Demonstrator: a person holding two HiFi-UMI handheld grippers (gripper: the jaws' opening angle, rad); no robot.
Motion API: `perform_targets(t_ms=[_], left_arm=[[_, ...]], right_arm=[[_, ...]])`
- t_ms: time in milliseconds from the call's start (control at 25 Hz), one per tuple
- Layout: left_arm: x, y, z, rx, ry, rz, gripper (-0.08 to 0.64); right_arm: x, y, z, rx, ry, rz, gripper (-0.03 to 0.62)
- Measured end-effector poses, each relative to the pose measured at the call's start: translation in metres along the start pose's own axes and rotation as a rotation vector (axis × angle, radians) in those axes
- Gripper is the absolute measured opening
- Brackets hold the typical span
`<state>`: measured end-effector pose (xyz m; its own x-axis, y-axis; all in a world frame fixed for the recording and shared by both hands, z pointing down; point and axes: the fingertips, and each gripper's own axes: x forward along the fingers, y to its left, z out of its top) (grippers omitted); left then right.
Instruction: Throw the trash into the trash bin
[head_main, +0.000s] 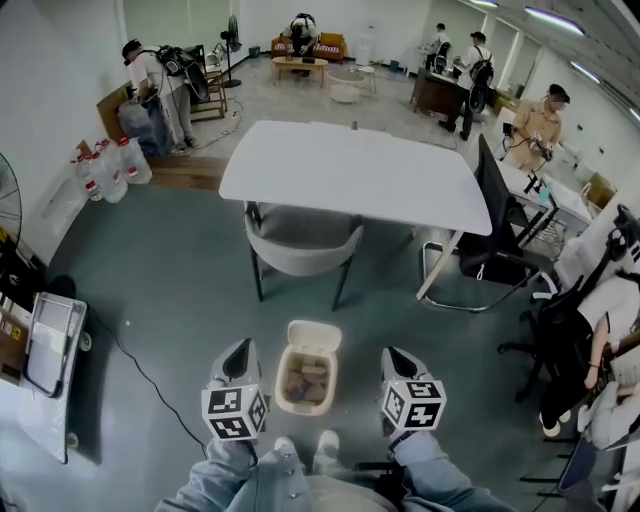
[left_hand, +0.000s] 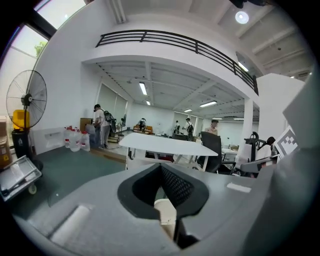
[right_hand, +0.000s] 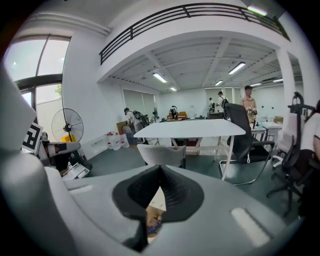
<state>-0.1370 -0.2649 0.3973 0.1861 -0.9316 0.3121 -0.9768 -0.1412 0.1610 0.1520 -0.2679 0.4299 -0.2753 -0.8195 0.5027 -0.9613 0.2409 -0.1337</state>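
So the trash bin (head_main: 312, 330) is sitting on the grey-green floor right in front of the person's feet. It's a small cream-coloured thing with no lid on, and there's already trash (head_main: 306, 380) in it, brownish scraps mostly, can't make out what exactly.

The two grippers hang either side of it, the left gripper (head_main: 238, 352) just beside one wall of the bin and the right gripper (head_main: 396, 358) just beside the other, neither one touching it. Both point forward and a bit down.

The left one's jaws are pressed together at the tips with nothing pinched in them. In the left gripper view you just see a bit of the bin's rim through the slot under the pads. Same deal on the right: jaws closed tip to tip, empty, with the bin's contents peeking through the slot.

Past the bin there's a grey chair (head_main: 303, 240) tucked in at a white table (head_main: 355, 175), and a black office chair (head_main: 495, 215) at the table's right end. There are some water jugs (head_main: 108, 170) against the left wall, and a few people further back.
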Motion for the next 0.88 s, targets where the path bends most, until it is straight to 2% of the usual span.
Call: perform_targets(t_ms=[200,480,880], left_arm=[[-0.005,0.02,0.011,0.001,-0.022,0.046,0.009],[0.0,0.014,0.011,0.022,-0.029,0.035,0.009],[0.001,0.004,0.007,0.027,-0.011,0.013,0.009]], right_arm=[[-0.007,-0.017,0.01,0.032,-0.027,-0.055,0.002],[-0.009,-0.02,0.013,-0.021,-0.027,-0.085,0.002],[-0.015,-0.023,0.008,-0.026,-0.01,-0.102,0.002]])
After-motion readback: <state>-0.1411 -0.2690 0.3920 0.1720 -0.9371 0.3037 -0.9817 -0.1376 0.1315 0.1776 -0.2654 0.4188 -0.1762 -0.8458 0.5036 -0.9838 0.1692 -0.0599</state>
